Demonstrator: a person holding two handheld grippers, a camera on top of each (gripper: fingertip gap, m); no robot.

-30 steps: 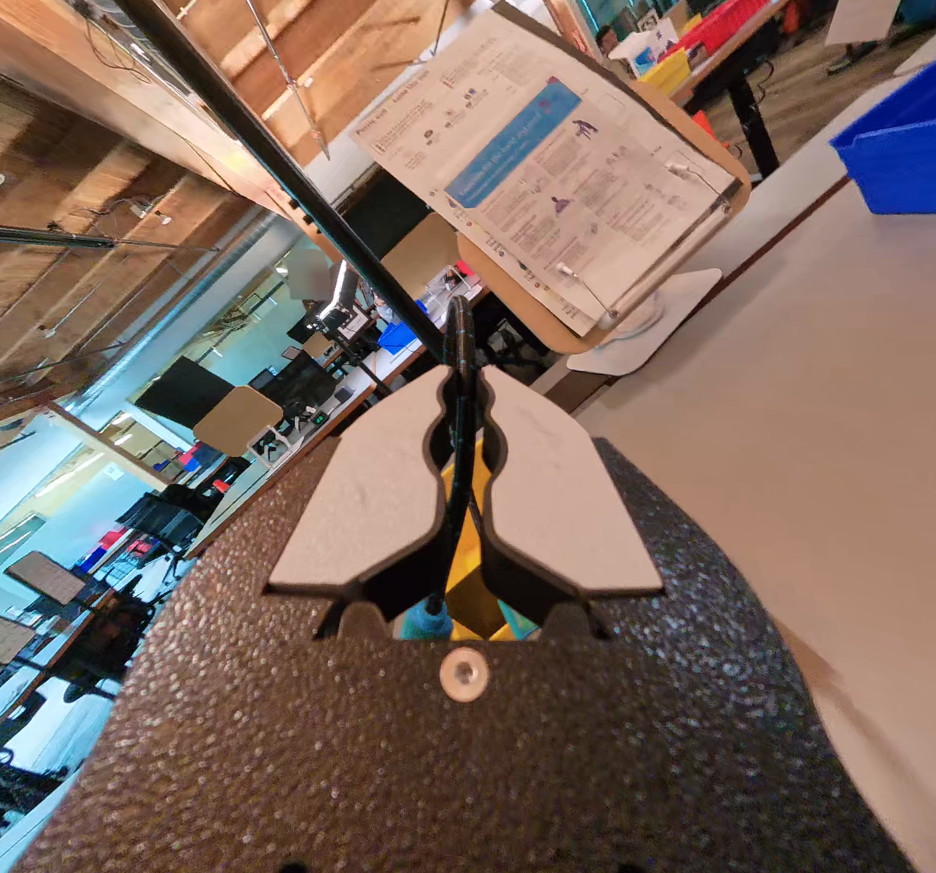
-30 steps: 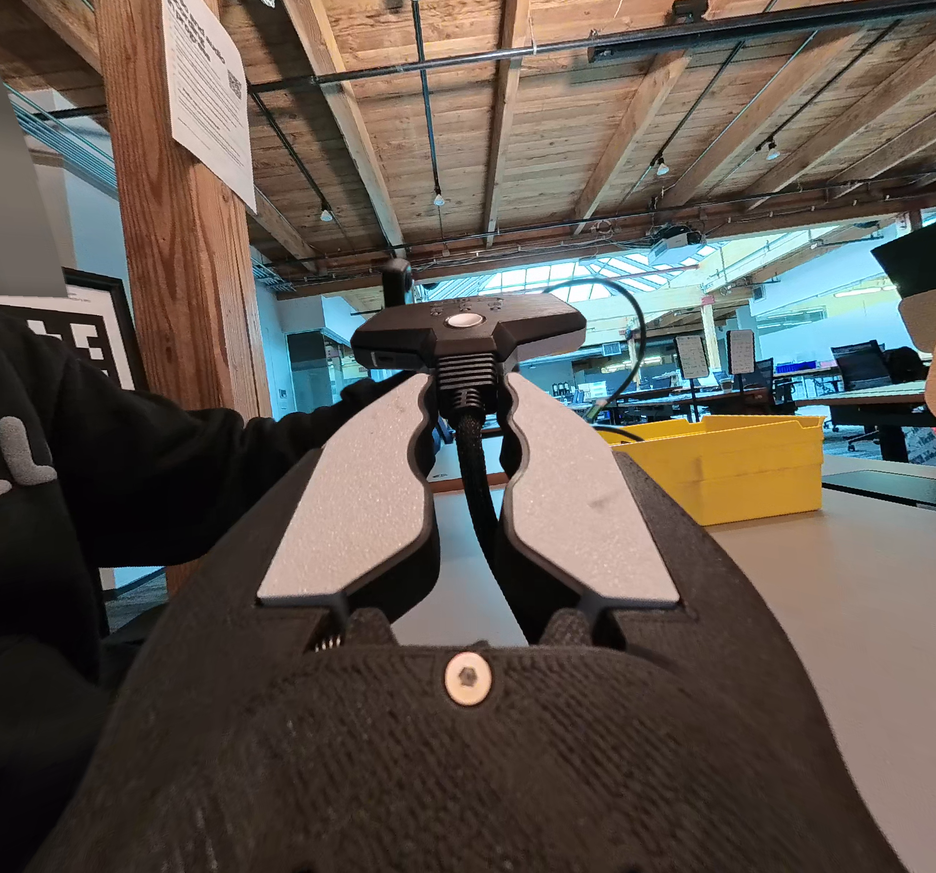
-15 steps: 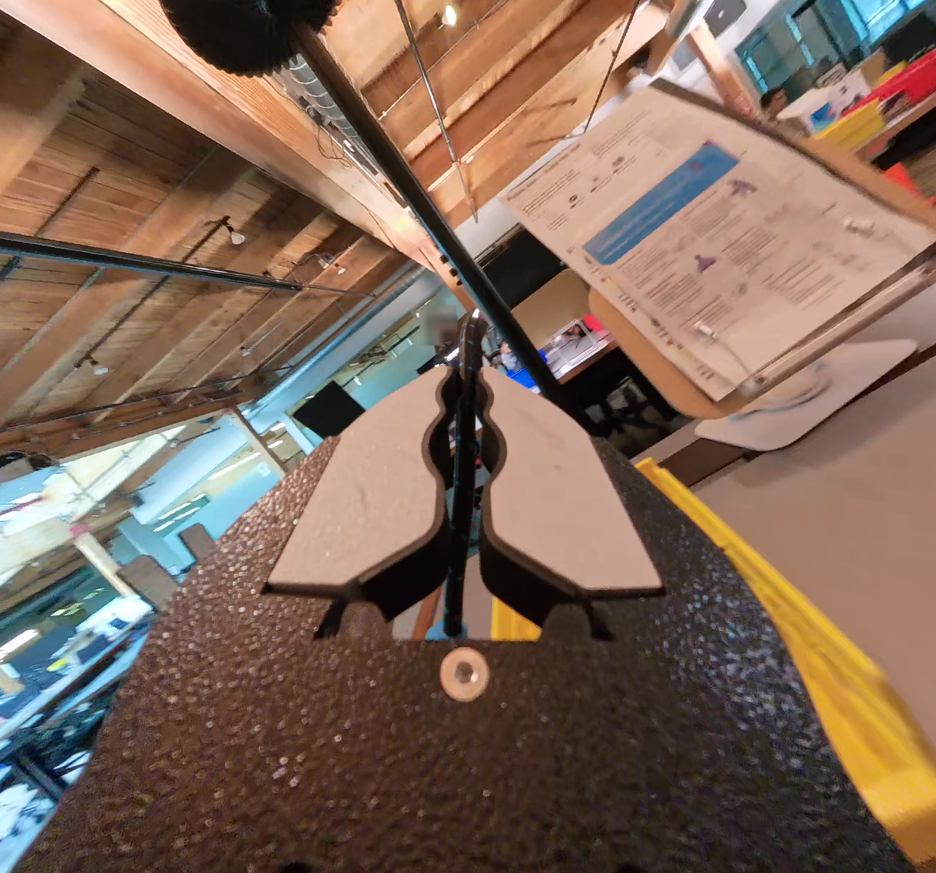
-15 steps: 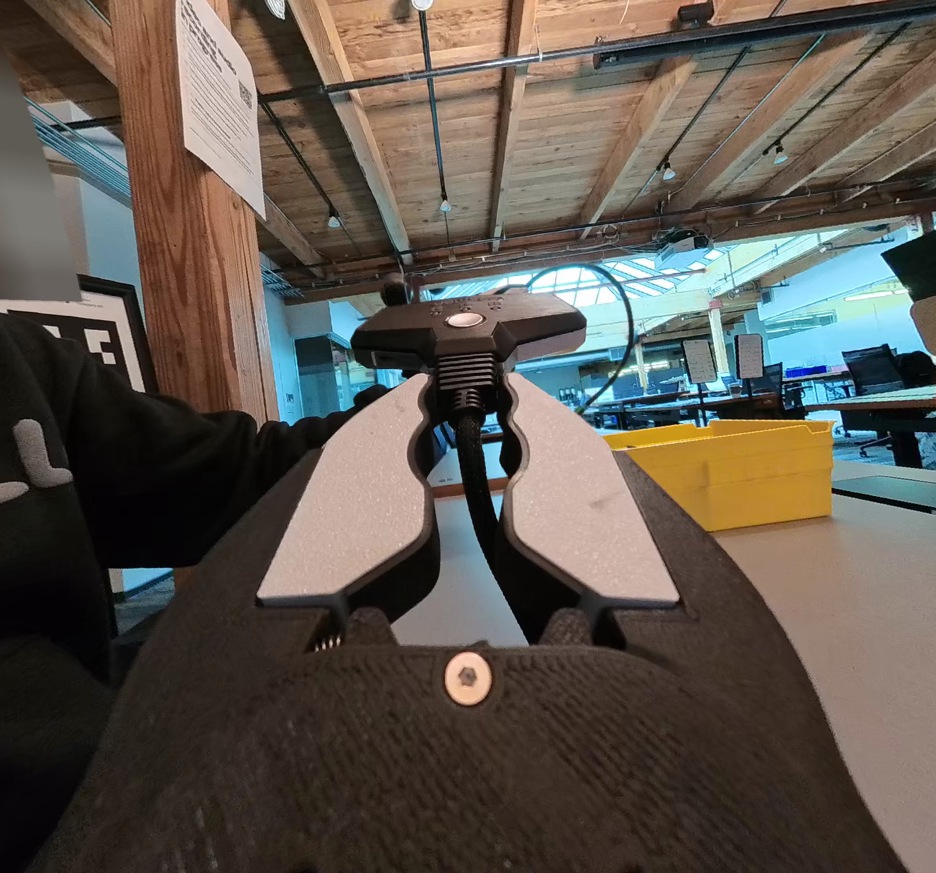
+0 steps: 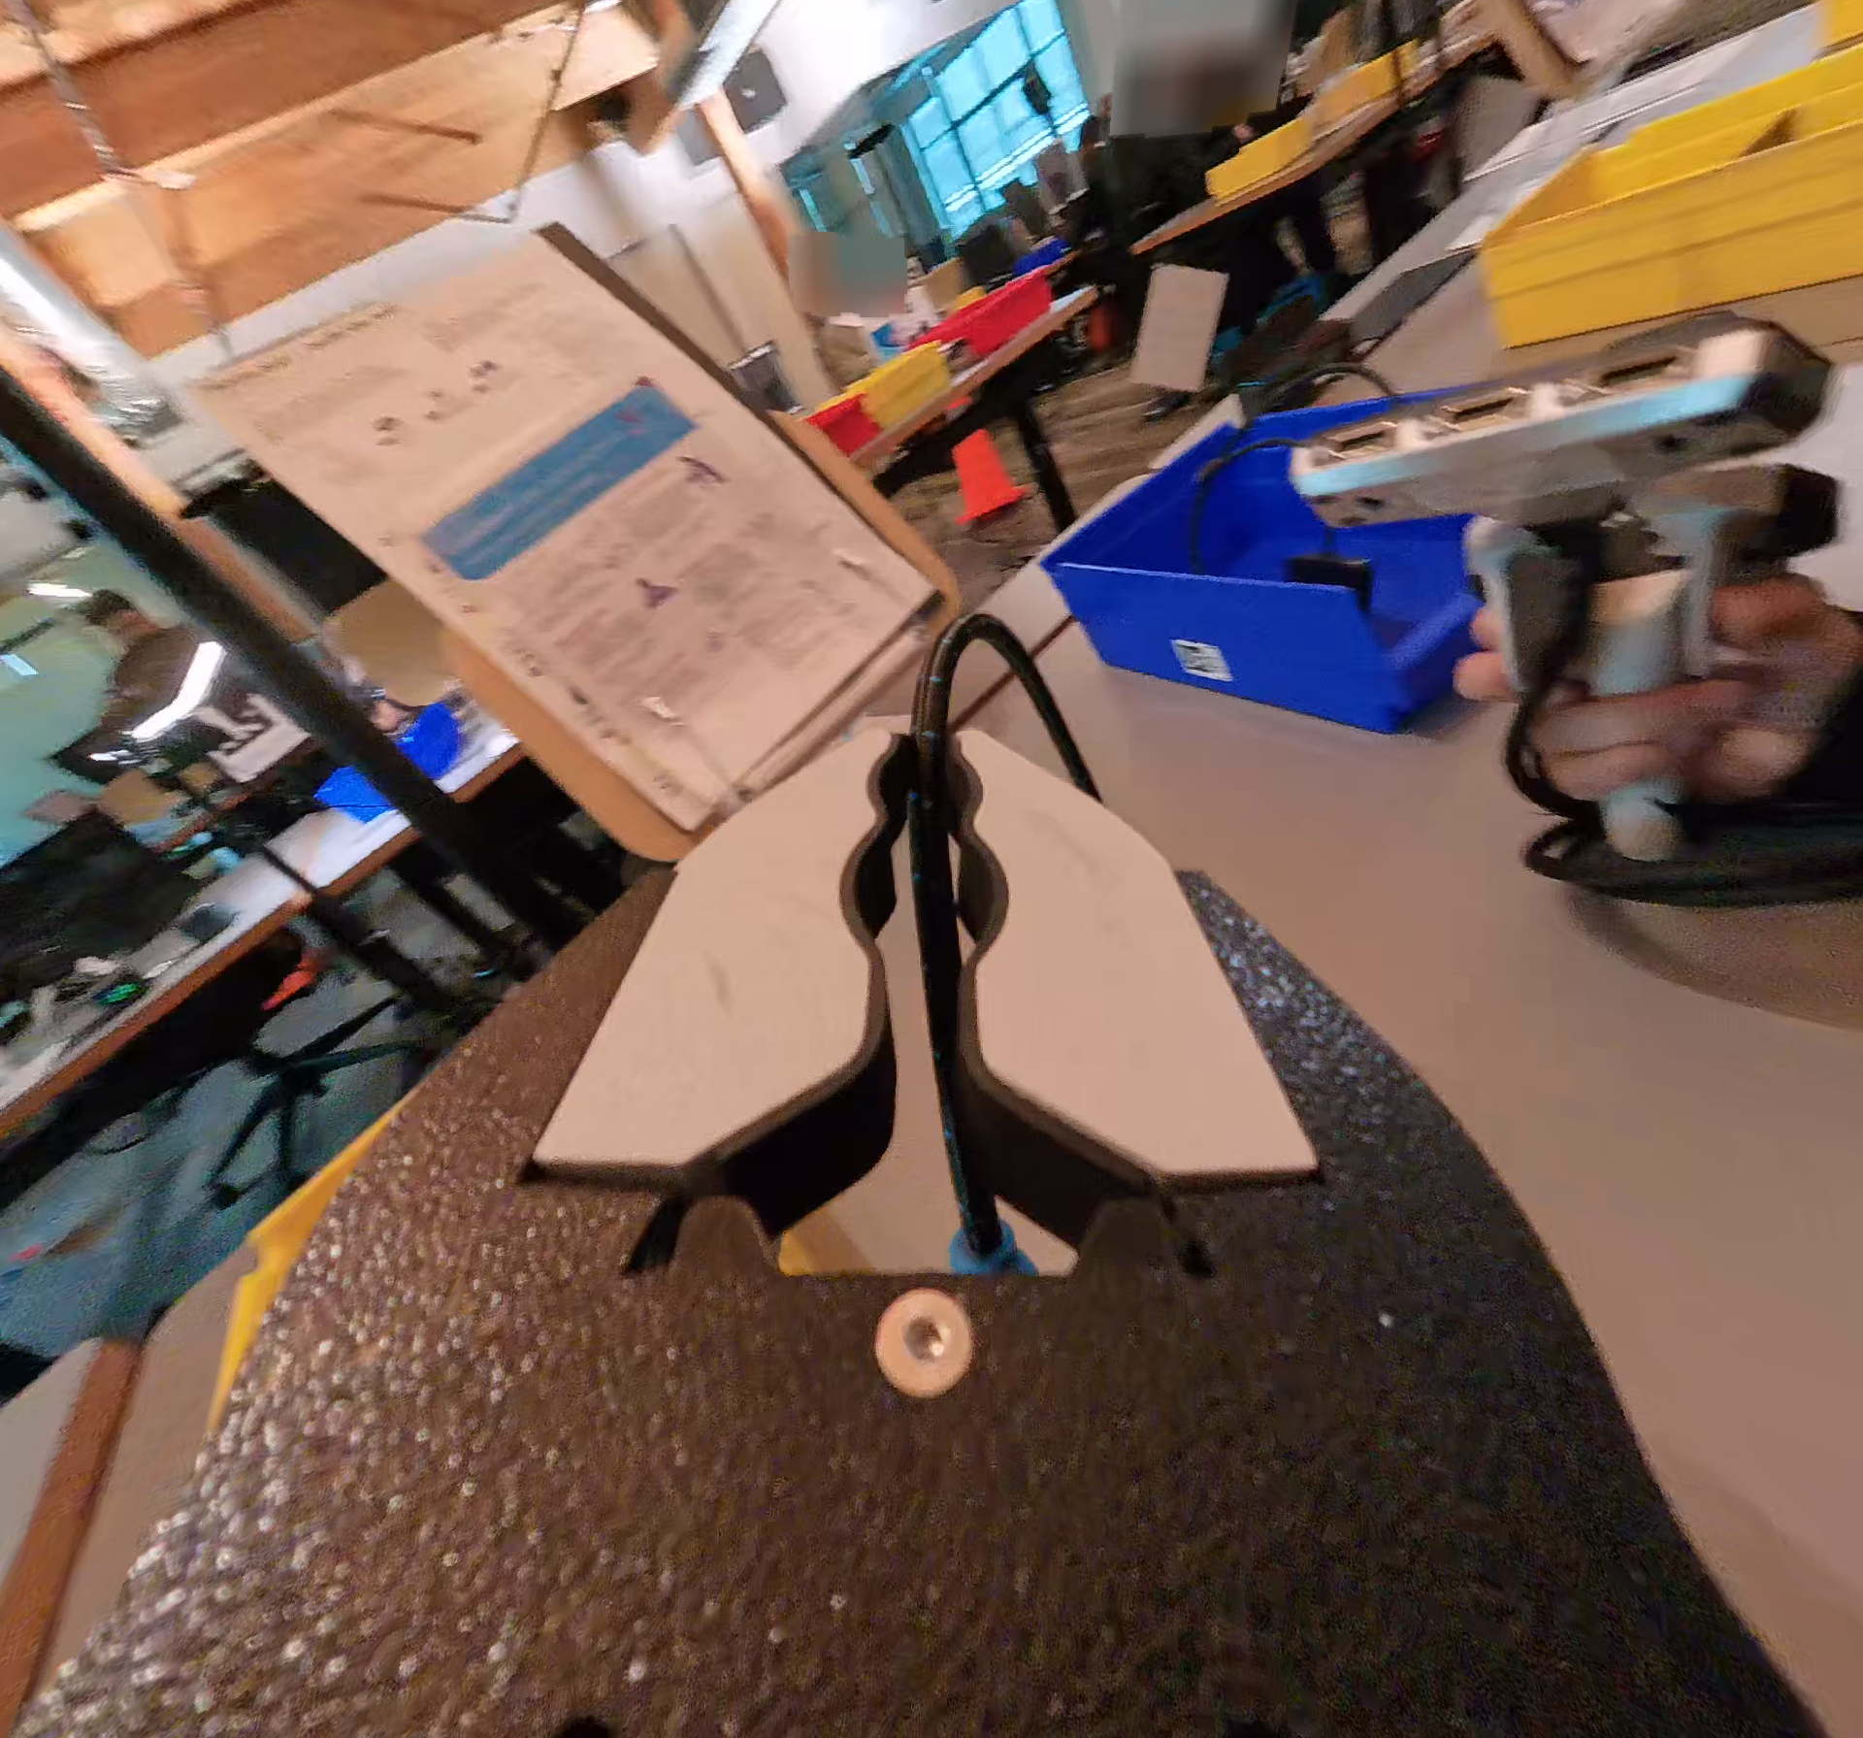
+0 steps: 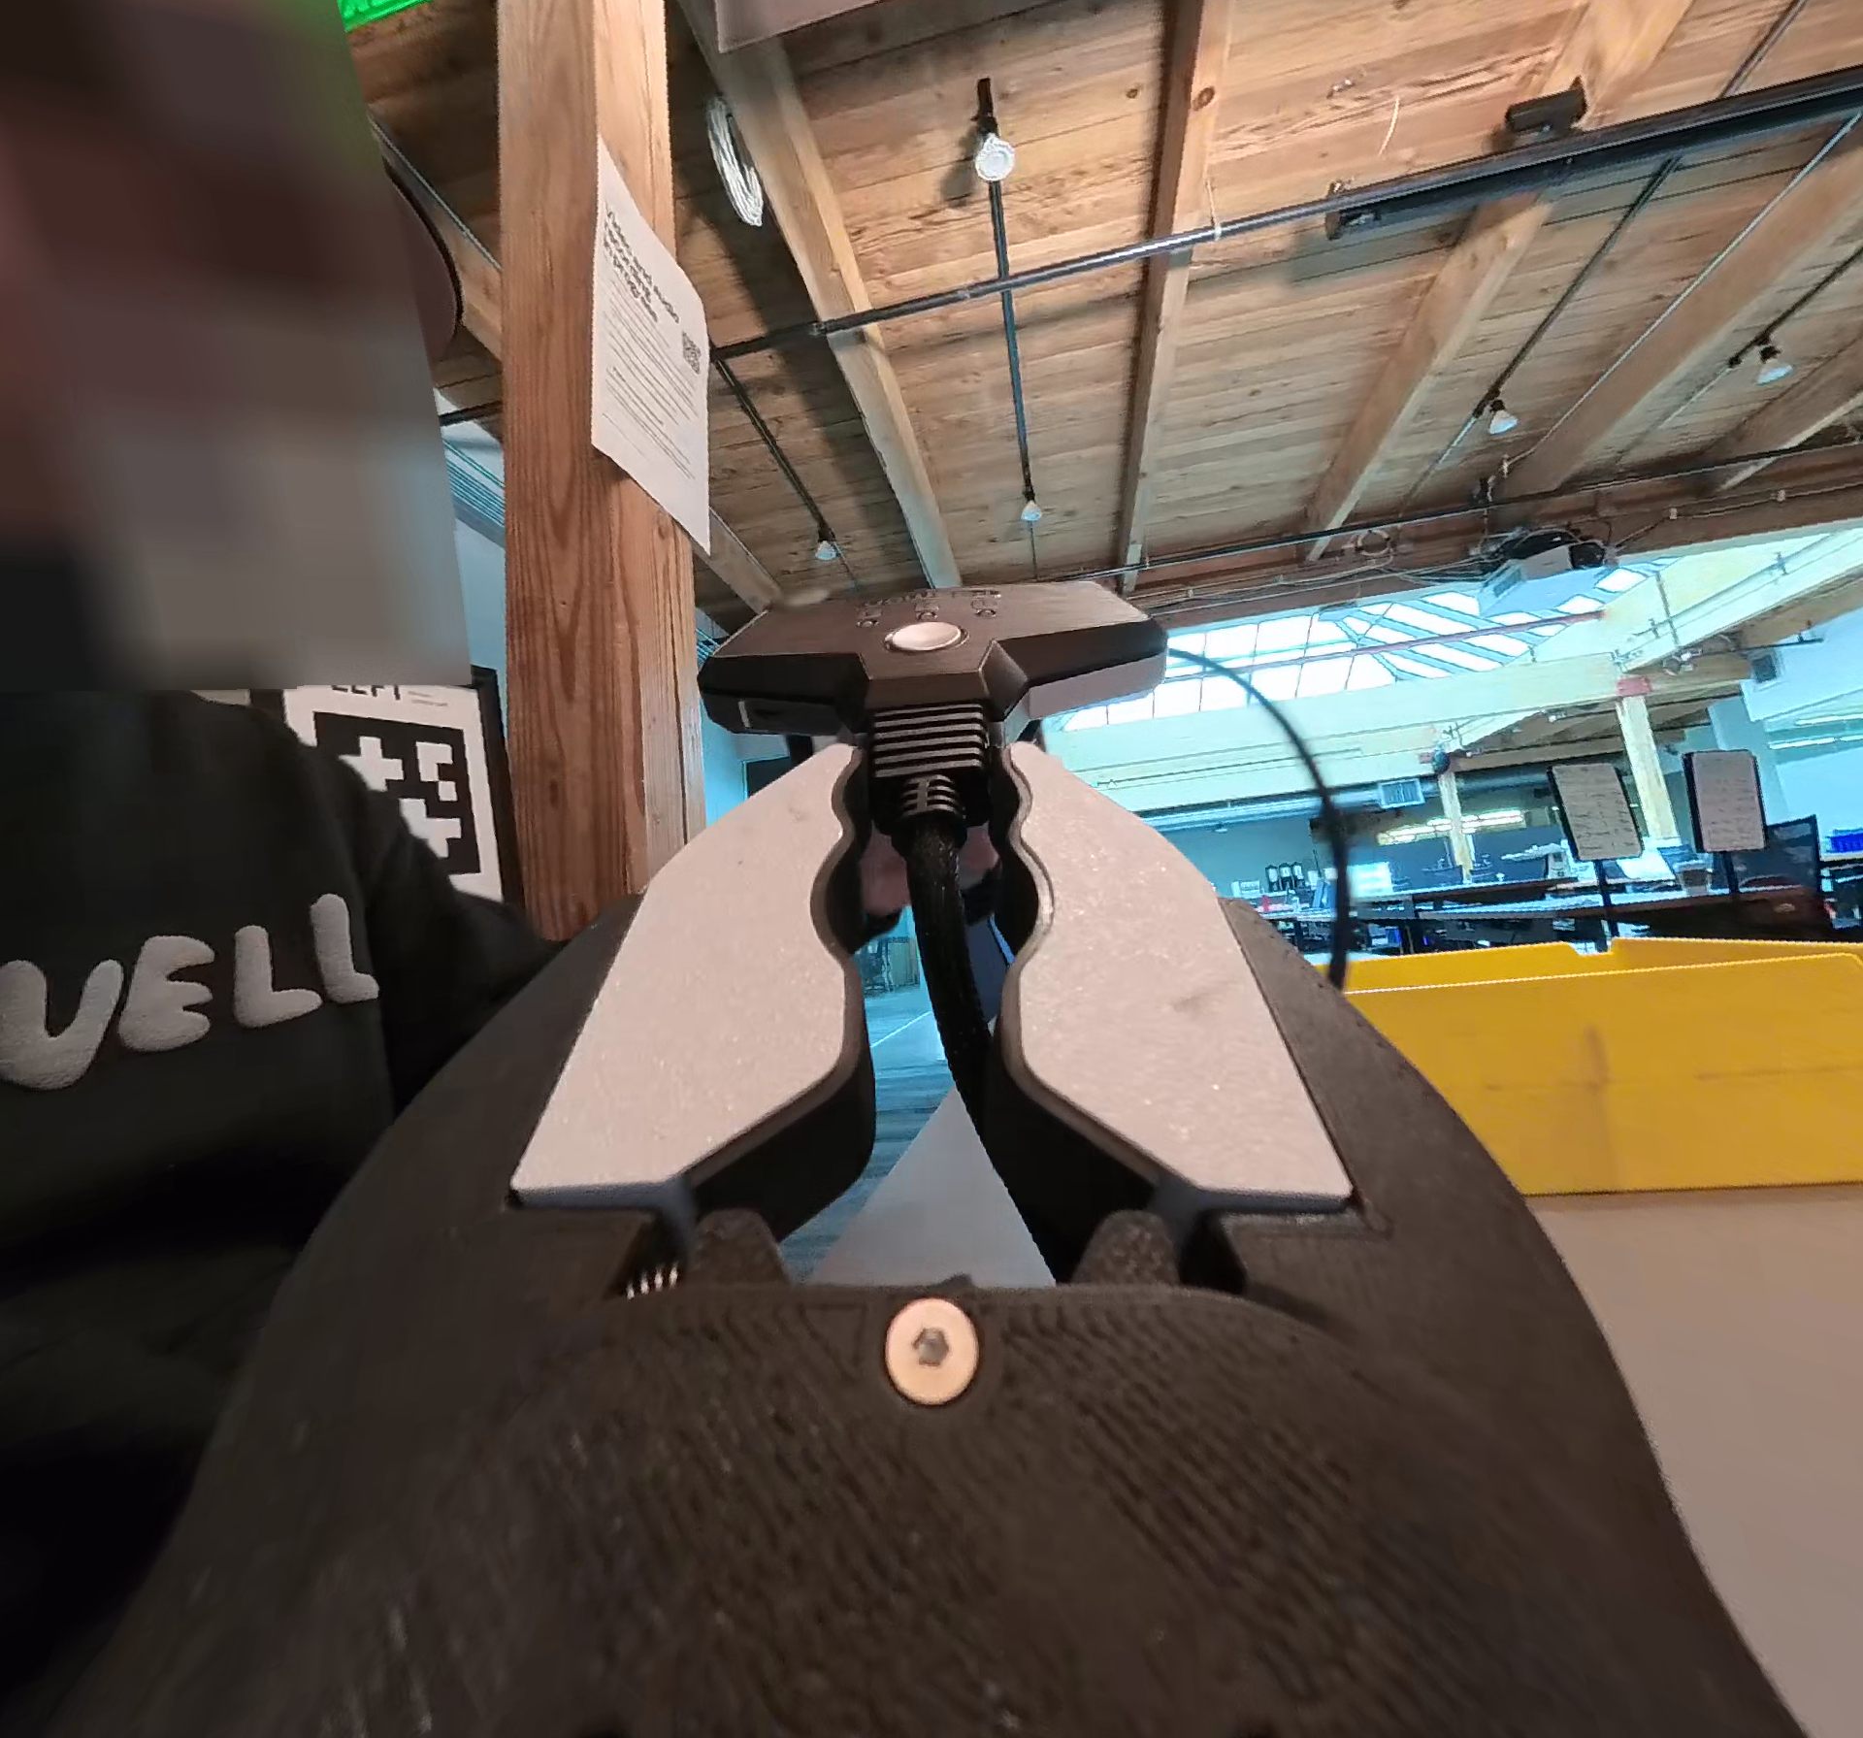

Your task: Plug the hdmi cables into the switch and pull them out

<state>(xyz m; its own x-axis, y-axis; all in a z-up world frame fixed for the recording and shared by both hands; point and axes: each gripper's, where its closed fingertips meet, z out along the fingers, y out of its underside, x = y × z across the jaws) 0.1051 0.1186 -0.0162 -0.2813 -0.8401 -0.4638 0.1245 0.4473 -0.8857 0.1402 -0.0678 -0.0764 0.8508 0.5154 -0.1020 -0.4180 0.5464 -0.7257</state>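
Left wrist view: left gripper (image 5: pixel 925 762) pinched on thin black hdmi cable (image 5: pixel 936 933), cable arching over the fingertips and dropping toward the grey table (image 5: pixel 1411 1034). Switch (image 5: pixel 1553 424) held up at right, port side facing this way, above a hand (image 5: pixel 1694 712); blue bin (image 5: pixel 1260 621) behind. Right wrist view: right gripper (image 6: pixel 929 772) clamped on ribbed collar of thick black cable (image 6: pixel 948 944) below the switch; yellow bin (image 6: pixel 1613 1065) at right.

blue bin (image 5: pixel 1280 626) | yellow bin (image 6: pixel 1603 1065) | wooden post (image 6: pixel 595 439) | instruction sheet (image 5: pixel 565 520)
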